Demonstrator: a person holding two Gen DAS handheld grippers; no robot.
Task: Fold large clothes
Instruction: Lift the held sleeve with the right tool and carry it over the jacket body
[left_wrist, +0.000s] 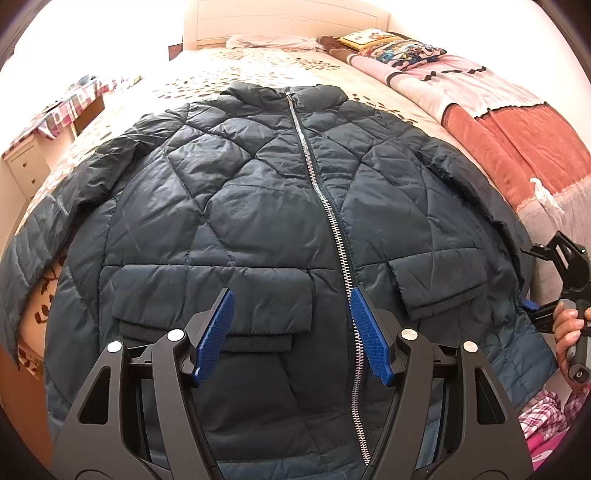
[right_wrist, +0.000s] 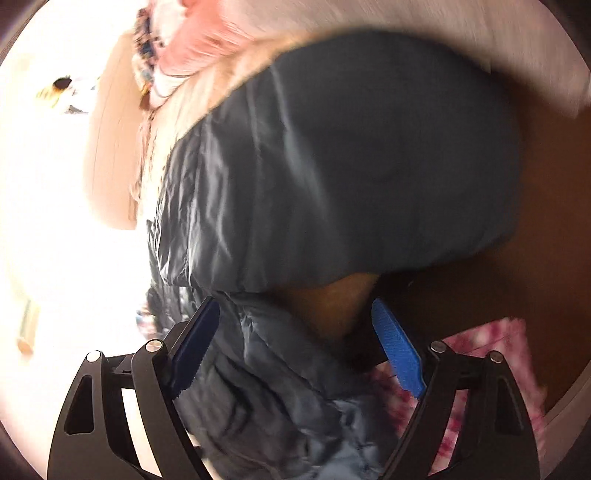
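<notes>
Quilted dark jacket (left_wrist: 258, 221) spread front-up on the bed (left_wrist: 229, 70), zipper (left_wrist: 332, 221) closed along the midline and collar toward the headboard (left_wrist: 288, 22). You see both flap pockets lying flat, and the sleeve (left_wrist: 33, 236) at the left of the left-wrist view still stretched outward toward the bed edge. No fold is visible in the body: judged from this layout, the task stands at its beginning, with spreading and smoothing done and every fold still to make.

Your left hand-held gripper (left_wrist: 291, 332) hovers above the lower front of the jacket, blue pads (left_wrist: 218, 332) apart, nothing between them; one pad sits over the left pocket, the other just beside the zipper. Your right hand-held gripper (right_wrist: 295, 347) is at the jacket's right lower edge, its jaws spread wide. In the blurred right-wrist view, dark fabric runs between the pads (right_wrist: 399, 354), but neither pad appears to press on it, so you hold nothing there. Your hand (left_wrist: 570, 332) on that gripper's handle shows at the right margin of the left-wrist view.

Remaining, as a judgement: bring each sleeve across the chest, then fold the body to a compact shape. The padded, slippery shell will likely spring back, so a deep bite on the hem or cuff seems advisable. A pink blanket (left_wrist: 461, 88) and pillows (left_wrist: 391, 48) occupy the bed's far side, apart from the jacket.
</notes>
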